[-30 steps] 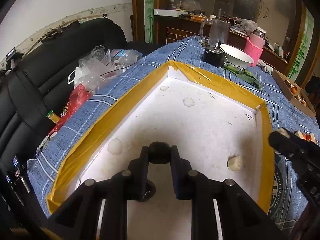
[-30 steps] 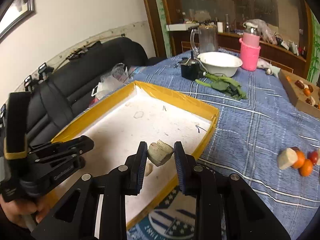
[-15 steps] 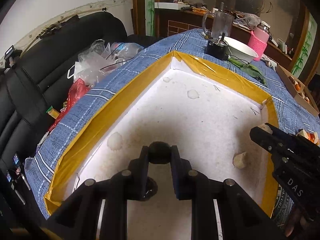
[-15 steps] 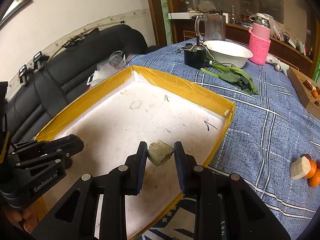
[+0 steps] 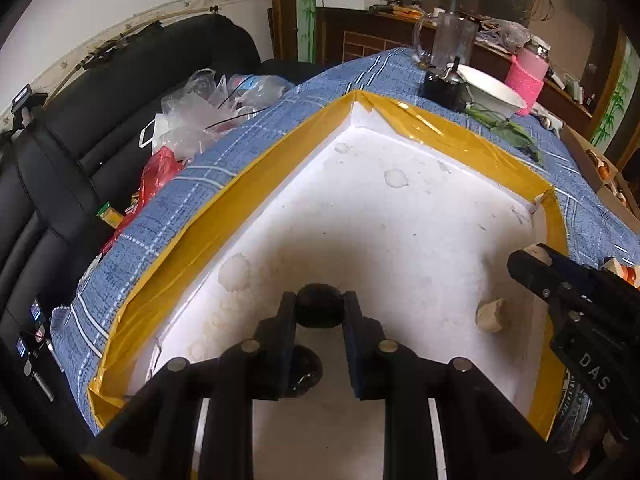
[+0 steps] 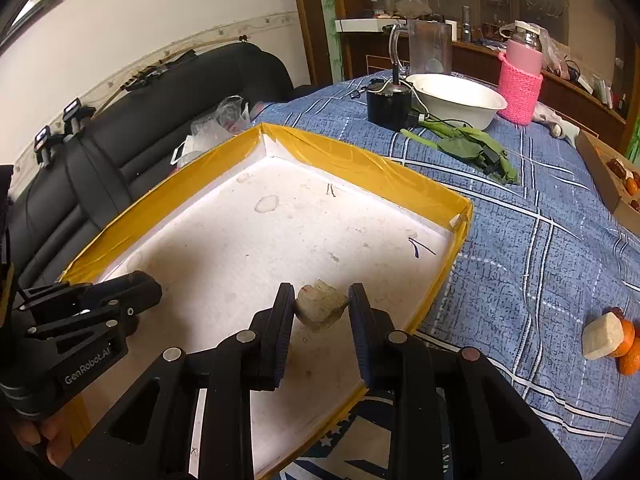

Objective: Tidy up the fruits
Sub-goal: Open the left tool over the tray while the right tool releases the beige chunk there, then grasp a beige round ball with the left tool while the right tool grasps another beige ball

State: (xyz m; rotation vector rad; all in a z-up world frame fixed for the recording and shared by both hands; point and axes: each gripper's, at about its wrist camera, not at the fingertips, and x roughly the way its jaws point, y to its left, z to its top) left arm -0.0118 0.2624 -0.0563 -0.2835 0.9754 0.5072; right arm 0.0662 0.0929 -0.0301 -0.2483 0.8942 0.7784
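- Black fingers of the left gripper (image 5: 320, 312) flank a dark round fruit (image 5: 319, 309) that sits between the pad tips; the jaws are opening, though the pads appear to touch its sides yet.
- Just beneath that gripper, a second dark round fruit (image 5: 302, 372) lies on the white floor of the tray (image 5: 256, 176), partly hidden by the left finger.
- Between the right gripper (image 6: 322, 312) pads sits a pale beige chunk (image 6: 320, 309), pinched at the fingertips on both sides; the jaws stand narrow and clamp it above the tray floor near the tray's right rim.
- Seen from the left wrist, another pale chunk (image 5: 491, 316) rests on the tray floor, just below the right gripper's tip.
- Yellow tape covers the tray's rim, and the tray lies on a blue checked tablecloth (image 6: 520, 240).
- To the right, on the cloth and well apart from the tray, a pale cube (image 6: 602, 336) leans against small orange fruits (image 6: 628, 344).
- Farther off stand green leaves (image 6: 468, 146), a white bowl (image 6: 456, 98), a black pot (image 6: 389, 108) and a pink-sleeved bottle (image 6: 520, 88).
- A black sofa (image 6: 160, 92) runs along the table's left side.
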